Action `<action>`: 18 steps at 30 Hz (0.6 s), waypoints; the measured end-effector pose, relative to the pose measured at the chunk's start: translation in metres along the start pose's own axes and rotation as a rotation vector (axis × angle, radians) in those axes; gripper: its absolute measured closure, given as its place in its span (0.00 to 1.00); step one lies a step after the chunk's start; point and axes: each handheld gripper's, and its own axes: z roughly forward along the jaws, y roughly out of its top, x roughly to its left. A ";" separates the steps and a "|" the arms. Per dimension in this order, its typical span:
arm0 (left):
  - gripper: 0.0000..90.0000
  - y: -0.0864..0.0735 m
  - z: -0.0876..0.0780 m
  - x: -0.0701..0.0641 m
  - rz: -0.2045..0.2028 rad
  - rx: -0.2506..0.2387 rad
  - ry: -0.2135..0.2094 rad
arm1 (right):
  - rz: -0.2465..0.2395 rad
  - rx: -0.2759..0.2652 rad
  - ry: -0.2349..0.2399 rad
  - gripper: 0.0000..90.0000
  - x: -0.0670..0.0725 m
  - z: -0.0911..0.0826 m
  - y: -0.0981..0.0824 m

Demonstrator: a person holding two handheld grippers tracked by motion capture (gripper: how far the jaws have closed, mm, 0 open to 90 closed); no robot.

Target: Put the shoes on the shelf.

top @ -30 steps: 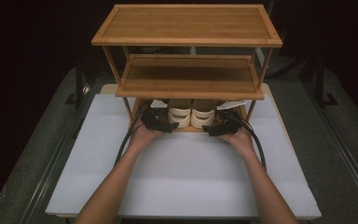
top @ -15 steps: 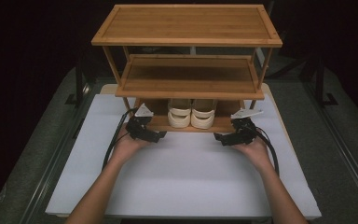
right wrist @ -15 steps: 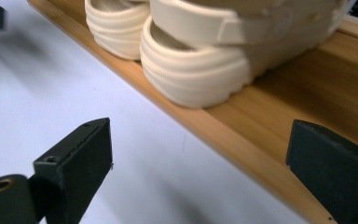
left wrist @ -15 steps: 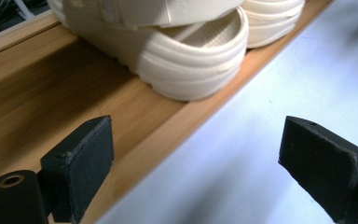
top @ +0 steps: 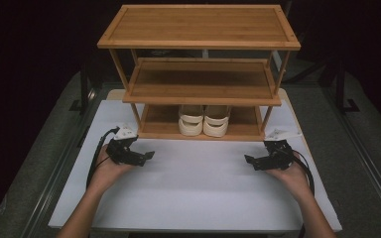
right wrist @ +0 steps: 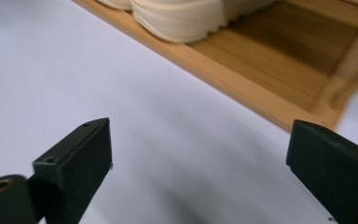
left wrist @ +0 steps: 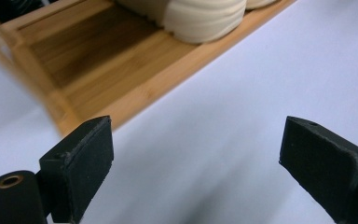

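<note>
High view: both grippers, left (top: 146,155) & right (top: 250,160), empty, apart from shoes (top: 204,120).

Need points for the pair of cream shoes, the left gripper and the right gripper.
pair of cream shoes (top: 204,120): high view, where the two shoes meet, on the rack's bottom shelf.
left gripper (top: 149,155): high view, midway between its fingertips, jaws apart.
right gripper (top: 248,160): high view, midway between its fingertips, jaws apart.
</note>
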 end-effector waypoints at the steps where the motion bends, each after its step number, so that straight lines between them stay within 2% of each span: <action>1: 0.10 -0.004 -0.004 0.000 -0.002 0.003 0.003 | 0.003 -0.008 -0.001 0.06 -0.001 -0.003 -0.004; 11: 0.10 -0.054 -0.037 0.001 -0.053 0.041 0.036 | 0.045 -0.014 -0.028 0.06 -0.007 -0.031 -0.043; 18: 0.10 -0.081 -0.051 -0.004 -0.071 0.055 0.056 | 0.053 0.028 -0.050 0.06 -0.007 -0.044 -0.070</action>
